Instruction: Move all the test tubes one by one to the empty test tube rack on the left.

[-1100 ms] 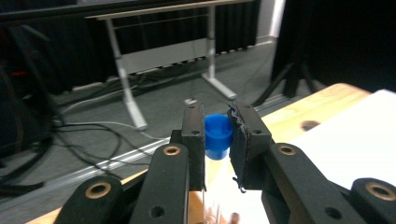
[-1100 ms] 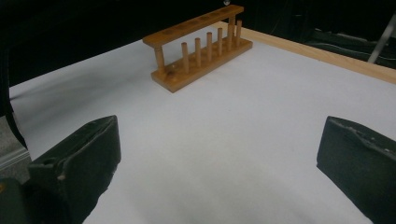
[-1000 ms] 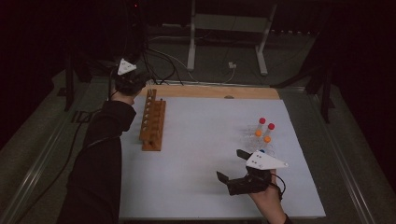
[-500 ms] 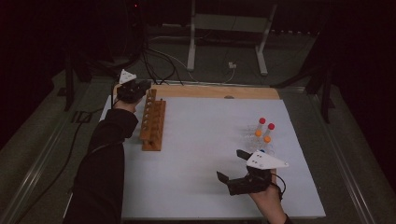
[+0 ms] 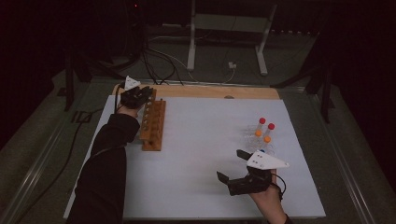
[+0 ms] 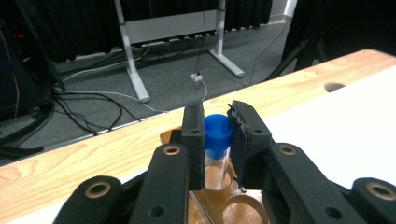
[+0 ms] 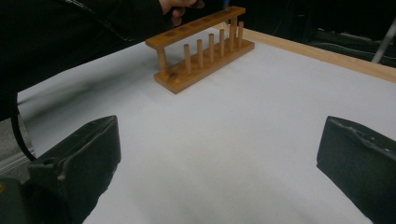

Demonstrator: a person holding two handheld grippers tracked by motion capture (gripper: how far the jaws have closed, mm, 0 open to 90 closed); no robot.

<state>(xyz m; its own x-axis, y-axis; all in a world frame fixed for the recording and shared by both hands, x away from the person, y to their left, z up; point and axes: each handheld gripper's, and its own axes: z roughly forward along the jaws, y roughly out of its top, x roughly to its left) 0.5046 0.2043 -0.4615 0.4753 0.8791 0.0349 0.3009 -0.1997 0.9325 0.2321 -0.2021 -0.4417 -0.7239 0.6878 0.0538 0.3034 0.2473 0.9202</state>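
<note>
A wooden tube rack (image 5: 152, 125) stands at the left of the white mat (image 5: 205, 158). My left gripper (image 5: 145, 93) hovers at the rack's far end. In the left gripper view it (image 6: 217, 121) is shut on a clear tube with a blue cap (image 6: 218, 133), held upright over a hole of the rack (image 6: 236, 207). My right gripper (image 5: 230, 164) rests near the mat's front right, open and holding nothing. Its jaws (image 7: 224, 140) stand wide apart, facing the rack (image 7: 201, 46). Several tubes with red and orange caps (image 5: 264, 130) stand upright just beyond it.
A wooden table edge (image 5: 210, 91) runs along the mat's far side. Beyond it are cables and a white stand's legs (image 5: 224, 46) on the dark floor. The person's left sleeve (image 5: 105, 163) lies along the mat's left side.
My left gripper has come nearer and to the right with the blue-capped tube, from beyond the table corner to the rack's far end. The right gripper has stayed put.
</note>
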